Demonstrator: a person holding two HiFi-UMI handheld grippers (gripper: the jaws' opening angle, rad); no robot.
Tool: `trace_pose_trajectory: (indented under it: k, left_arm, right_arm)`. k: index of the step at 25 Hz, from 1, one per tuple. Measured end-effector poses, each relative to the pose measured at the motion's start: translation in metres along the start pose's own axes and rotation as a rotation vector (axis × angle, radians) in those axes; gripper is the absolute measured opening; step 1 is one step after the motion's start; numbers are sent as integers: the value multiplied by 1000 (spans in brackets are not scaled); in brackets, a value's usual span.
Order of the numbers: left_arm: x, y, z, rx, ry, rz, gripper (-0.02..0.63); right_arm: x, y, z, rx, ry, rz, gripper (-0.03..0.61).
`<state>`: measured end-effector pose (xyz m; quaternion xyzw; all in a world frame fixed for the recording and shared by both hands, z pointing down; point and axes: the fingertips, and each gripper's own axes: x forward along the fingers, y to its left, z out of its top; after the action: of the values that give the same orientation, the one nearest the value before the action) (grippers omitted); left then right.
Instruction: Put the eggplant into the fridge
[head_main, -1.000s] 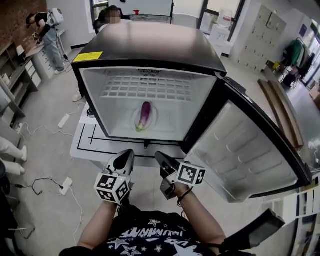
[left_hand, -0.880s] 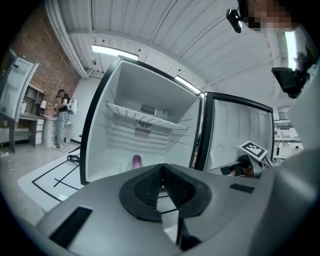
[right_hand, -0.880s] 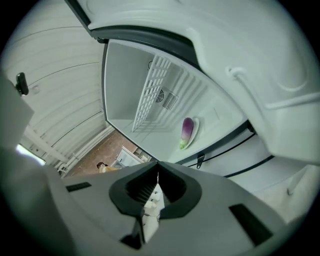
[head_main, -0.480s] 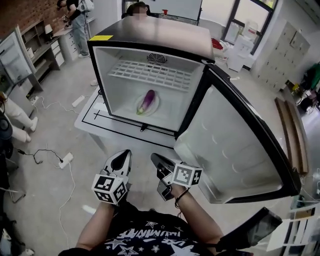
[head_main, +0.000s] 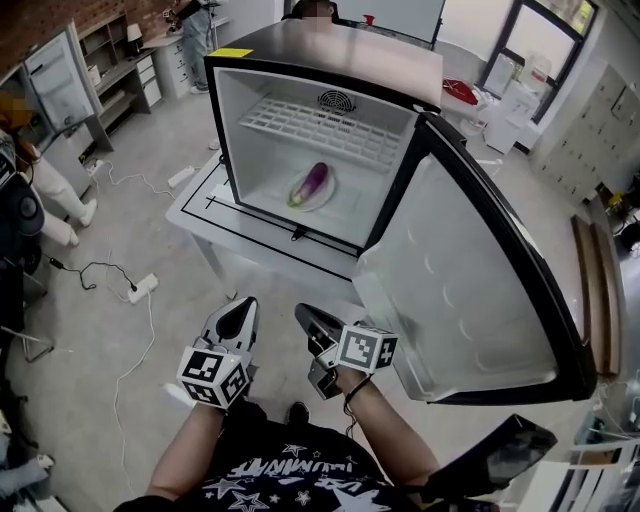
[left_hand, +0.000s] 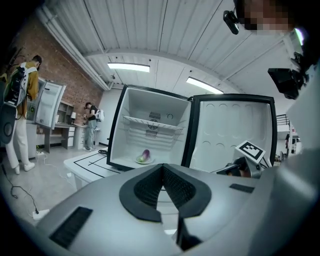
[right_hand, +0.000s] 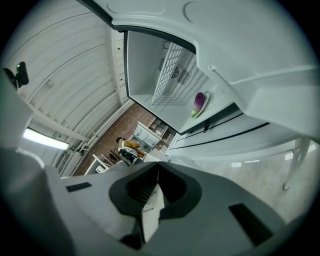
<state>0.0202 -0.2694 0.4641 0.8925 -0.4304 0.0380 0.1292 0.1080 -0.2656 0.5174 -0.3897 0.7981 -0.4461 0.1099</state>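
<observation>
Well, the purple eggplant (head_main: 314, 182), green at its stem end, already lies inside the small black fridge (head_main: 228, 120) with the white lining. It rests on a round white plate (head_main: 297, 202) on the floor of the compartment, beneath the white wire shelf (head_main: 330, 122). The fridge stands on a low white tabletop (head_main: 195, 212) marked with black lines. Its white-lined door (head_main: 470, 280) hangs wide open on the person's right. The left tongs (head_main: 246, 304) and the right tongs (head_main: 302, 312) are held low and close to the person's body. They are well apart from the fridge, with their tips pointing toward it. In each one's own view the jaws are together with nothing between them, and on the right only a thin sliver of light shows between the pads. So both are empty, and I would judge the placing step done. The eggplant is small from where I stand, so I can't be sure it sits wholly on the plate and doesn't hang over the rim. What is left, if anything, looks like shutting the fridge. That would mean stepping in and bringing the right tongs to the far edge of the open door. The door would then be swung round in a steady push, gently enough that the fridge does not shift on the tabletop or jog the plate inside.
</observation>
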Motion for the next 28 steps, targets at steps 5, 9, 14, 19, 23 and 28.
trace_pose_trajectory:
  k: [5, 9, 14, 19, 23, 28]
  left_arm:
    - [-11, -4, -5, -8, 5, 0, 9]
    - [-23, -8, -5, -5, -7, -15, 9]
    - [-59, -9, -14, -17, -11, -26, 9]
    - [-101, -16, -25, -24, -1, -37, 9]
    - [-132, -24, -28, -17, -9, -50, 9]
    - [-163, -35, -25, -13, -29, -64, 9]
  right_arm:
    - [-3, 0, -14, 17, 12, -5, 6]
    - [-3, 3, -25, 17, 7, -18, 7]
    - [-9, 23, -41, 4, -20, -26, 6]
    - [-25, 49, -67, -5, -38, -33, 6]
    - [-38, 69, -90, -3, -55, -33, 6]
    - [-56, 91, -107, -34, -71, -45, 6]
